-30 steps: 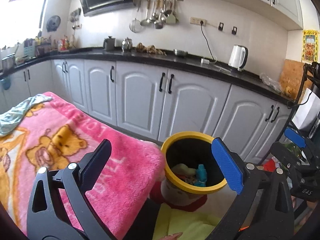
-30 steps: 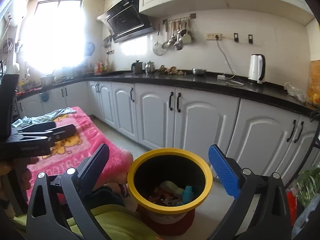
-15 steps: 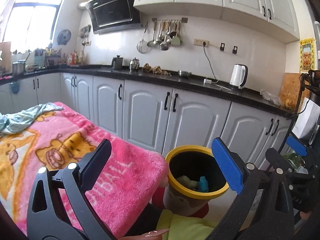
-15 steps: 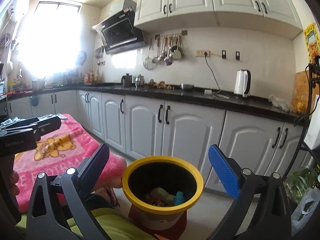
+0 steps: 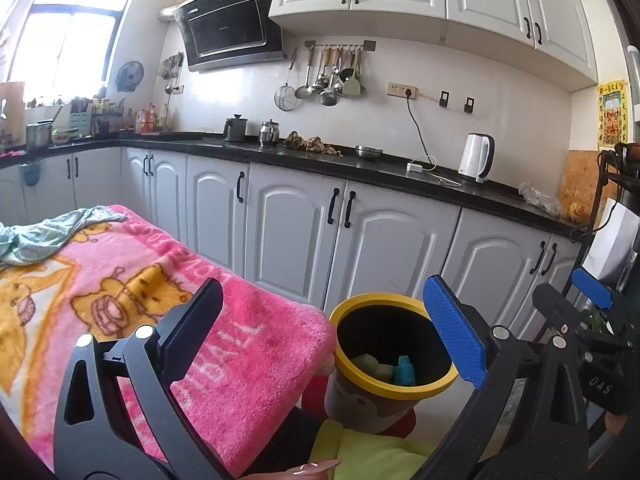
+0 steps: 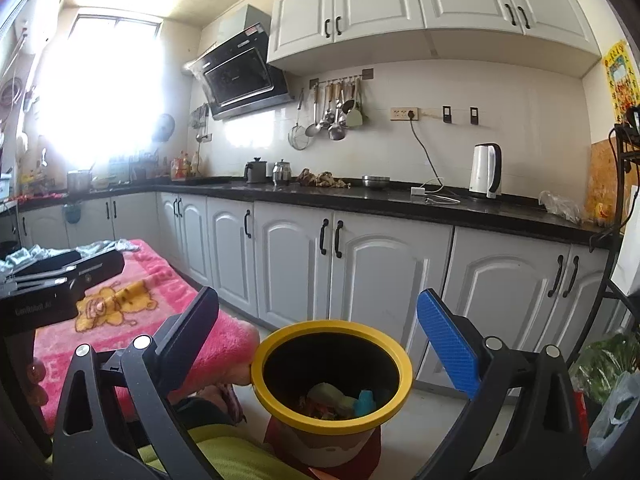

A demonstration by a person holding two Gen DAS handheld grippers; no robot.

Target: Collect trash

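A yellow-rimmed trash bin (image 5: 348,364) stands on the floor beside the table; it also shows in the right wrist view (image 6: 280,396). Inside lie a pale green piece (image 6: 330,394), a blue piece (image 6: 366,400) and mixed scraps. My left gripper (image 5: 324,328) is open and empty, held above the table corner and the bin. My right gripper (image 6: 318,330) is open and empty, above the bin's mouth. The right gripper's body shows at the right edge of the left wrist view (image 5: 588,320).
A pink bear-print blanket (image 5: 120,304) covers the table, with a pale green cloth (image 5: 36,236) at its far end. White cabinets (image 5: 296,236) and a black counter with a kettle (image 5: 476,156) run behind. Bags of greens (image 6: 608,368) sit at the right.
Both grippers have risen and tilted up, so the bin sits lower and smaller in both views. Both stay open and empty.
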